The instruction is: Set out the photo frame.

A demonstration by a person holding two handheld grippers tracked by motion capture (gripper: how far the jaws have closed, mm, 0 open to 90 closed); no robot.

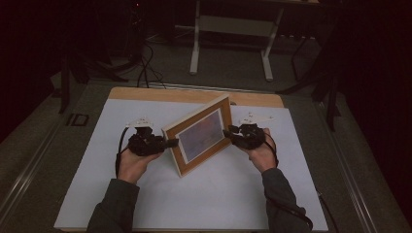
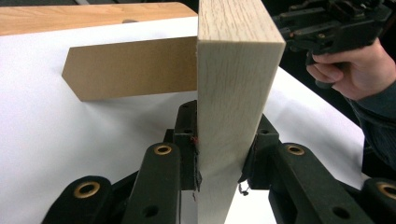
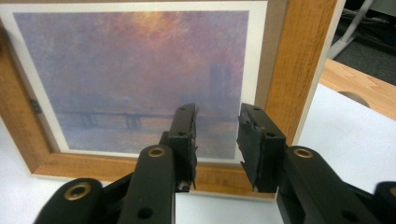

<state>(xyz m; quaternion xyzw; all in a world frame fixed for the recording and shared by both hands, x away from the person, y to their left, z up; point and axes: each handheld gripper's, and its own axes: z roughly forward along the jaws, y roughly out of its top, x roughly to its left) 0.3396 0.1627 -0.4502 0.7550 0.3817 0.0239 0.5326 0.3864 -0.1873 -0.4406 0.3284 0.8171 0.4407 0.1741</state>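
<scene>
Picture frame [image 1: 201,134] stands propped on the counter [image 1: 214,194], left claw [image 1: 171,143] clamped on its edge to steady it; right claw [image 1: 226,132] hangs released, probably letting go.

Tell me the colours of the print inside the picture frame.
Hazy purple-blue with an orange glow at the top, on the print; best in the right gripper view.

- High view: dim, room bg nearly black; white table [image 1: 214,194] is the brightest area.
- Both gripper views: brighter, even light, no glare.
- Near claw arms slightly soft; edges bend a bit.
</scene>
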